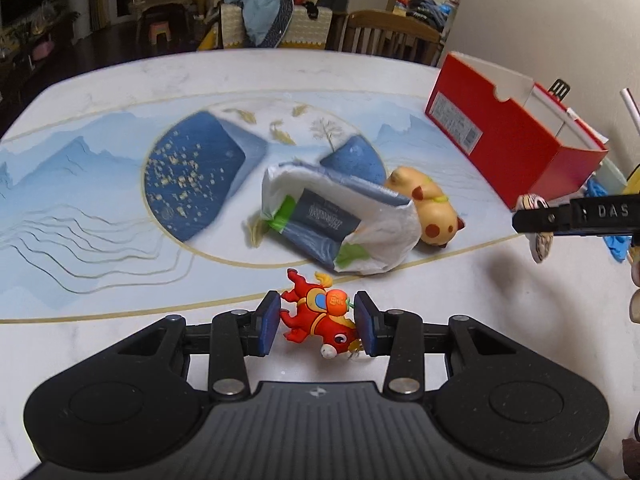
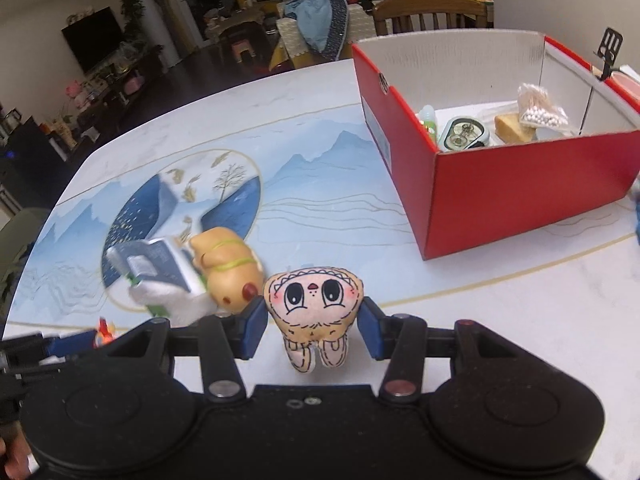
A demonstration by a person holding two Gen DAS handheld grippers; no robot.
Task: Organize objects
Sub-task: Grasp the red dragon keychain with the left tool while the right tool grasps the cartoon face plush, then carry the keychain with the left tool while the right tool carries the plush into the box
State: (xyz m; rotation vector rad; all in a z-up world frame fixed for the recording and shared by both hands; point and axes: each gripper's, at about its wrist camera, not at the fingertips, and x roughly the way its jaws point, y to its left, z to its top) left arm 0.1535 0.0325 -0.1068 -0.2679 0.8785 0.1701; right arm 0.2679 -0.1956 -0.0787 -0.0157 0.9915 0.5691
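Observation:
My left gripper [image 1: 316,322] is shut on a red rubber horse charm [image 1: 318,316] just above the table near its front edge. My right gripper [image 2: 314,322] is shut on a beige cartoon-face plush [image 2: 314,306] and holds it above the table. The right gripper also shows at the right edge of the left wrist view [image 1: 536,220]. A tissue pack [image 1: 332,224] and a tan dog toy [image 1: 428,210] lie side by side mid-table. The open red box [image 2: 520,188] stands at the right, holding several small items.
The table [image 1: 120,80] carries a blue landscape print. A wooden chair [image 2: 430,12] stands behind the far edge. Blue items [image 1: 612,240] lie right of the box. A living room with clutter lies beyond.

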